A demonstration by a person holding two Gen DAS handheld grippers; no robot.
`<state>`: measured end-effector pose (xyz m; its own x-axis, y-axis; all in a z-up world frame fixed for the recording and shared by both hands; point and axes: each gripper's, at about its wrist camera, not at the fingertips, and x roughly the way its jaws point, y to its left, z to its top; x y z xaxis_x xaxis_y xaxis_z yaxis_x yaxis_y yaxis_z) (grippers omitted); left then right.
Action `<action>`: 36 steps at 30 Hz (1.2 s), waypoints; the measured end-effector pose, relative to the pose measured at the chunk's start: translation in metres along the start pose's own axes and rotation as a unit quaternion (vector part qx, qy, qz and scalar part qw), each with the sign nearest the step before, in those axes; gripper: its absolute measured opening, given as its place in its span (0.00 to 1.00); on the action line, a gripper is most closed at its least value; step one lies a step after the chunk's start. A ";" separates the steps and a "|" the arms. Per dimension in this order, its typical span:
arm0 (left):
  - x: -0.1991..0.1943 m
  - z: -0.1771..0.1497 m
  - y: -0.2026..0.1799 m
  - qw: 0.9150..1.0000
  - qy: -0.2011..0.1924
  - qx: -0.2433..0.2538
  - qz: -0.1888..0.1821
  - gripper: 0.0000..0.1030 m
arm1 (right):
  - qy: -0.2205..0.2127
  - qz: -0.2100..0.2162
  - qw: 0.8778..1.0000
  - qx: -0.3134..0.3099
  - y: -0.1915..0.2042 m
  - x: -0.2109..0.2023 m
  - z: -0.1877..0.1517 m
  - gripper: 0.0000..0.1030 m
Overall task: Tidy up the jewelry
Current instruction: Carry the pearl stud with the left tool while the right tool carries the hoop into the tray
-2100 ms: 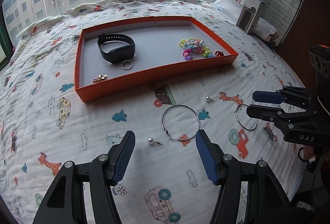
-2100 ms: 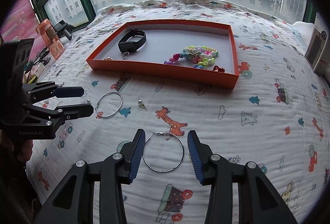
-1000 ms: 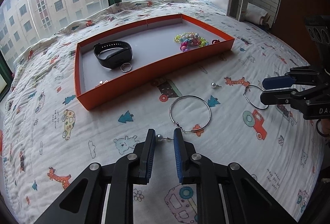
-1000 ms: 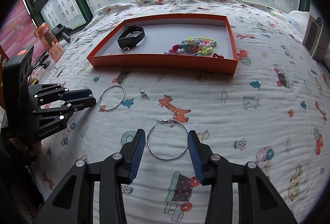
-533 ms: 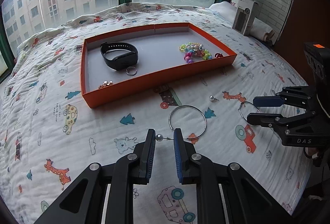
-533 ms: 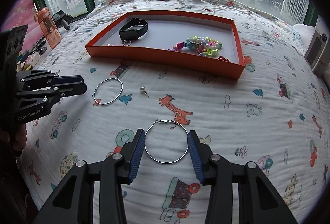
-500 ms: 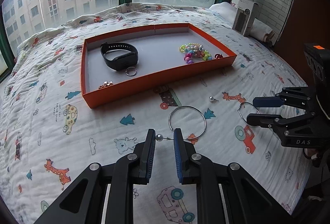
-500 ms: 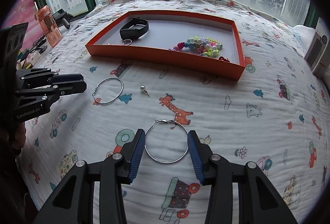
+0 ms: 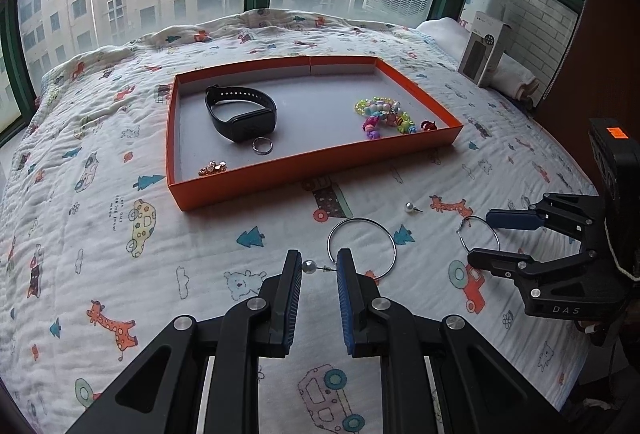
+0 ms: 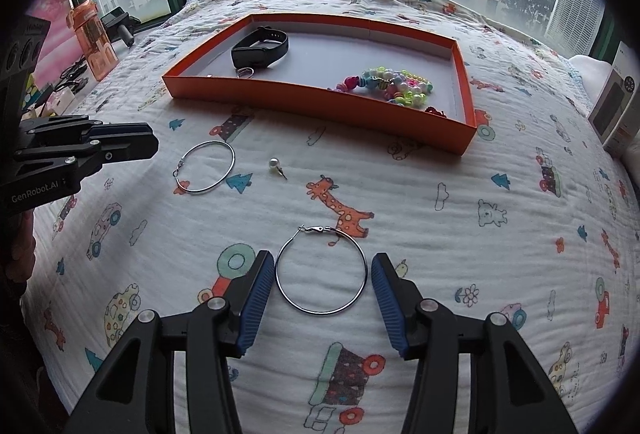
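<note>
The pearl stud earring (image 9: 309, 266) now sits between the narrowed fingers of the left gripper (image 9: 319, 266), its post running across to the right finger; two seconds ago those fingers stood wide apart with the stud lying loose on the quilt between them. Since half a second ago the grip looks unchanged, and the stud appears raised a little off the quilted bedspread (image 9: 100, 234), though I cannot tell for certain that it has left the cloth. So the pick seems made, and the next move is likely a carry to the orange tray (image 9: 304, 174), well apart ahead.

The right gripper (image 10: 322, 270) is spread as before, straddling a large hoop earring (image 10: 321, 271) without touching it. A second hoop earring (image 10: 205, 166) lies just beside the left gripper's tips, and a second pearl stud (image 10: 274, 163) rests near it.

In the tray lie a black fitness band (image 9: 240, 112), a small ring (image 9: 262, 145), a gold trinket (image 9: 213, 167) and a bead bracelet (image 9: 382, 113). Four pieces remain outside.
</note>
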<state>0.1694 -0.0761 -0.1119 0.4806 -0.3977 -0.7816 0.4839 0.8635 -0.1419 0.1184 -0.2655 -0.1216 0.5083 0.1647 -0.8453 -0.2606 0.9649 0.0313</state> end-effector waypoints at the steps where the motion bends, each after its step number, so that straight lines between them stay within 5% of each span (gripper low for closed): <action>1: -0.001 0.001 0.000 1.000 -0.002 -0.002 0.000 0.18 | -0.001 0.000 1.000 -0.002 0.001 0.000 -0.001 0.54; 14: -0.026 0.007 -0.002 0.999 -0.028 -0.028 0.006 0.18 | -0.019 0.004 1.000 0.017 0.000 -0.011 0.000 0.52; 36: -0.068 0.073 -0.012 0.992 -0.106 -0.059 0.018 0.18 | -0.148 -0.005 0.987 0.067 -0.024 -0.071 0.053 0.52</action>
<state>0.1840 -0.0817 -0.0126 0.6449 -0.4111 -0.6443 0.3809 0.9037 -0.1953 0.1317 -0.2899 -0.0342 0.7324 0.1888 -0.6541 -0.1537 0.9818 0.1113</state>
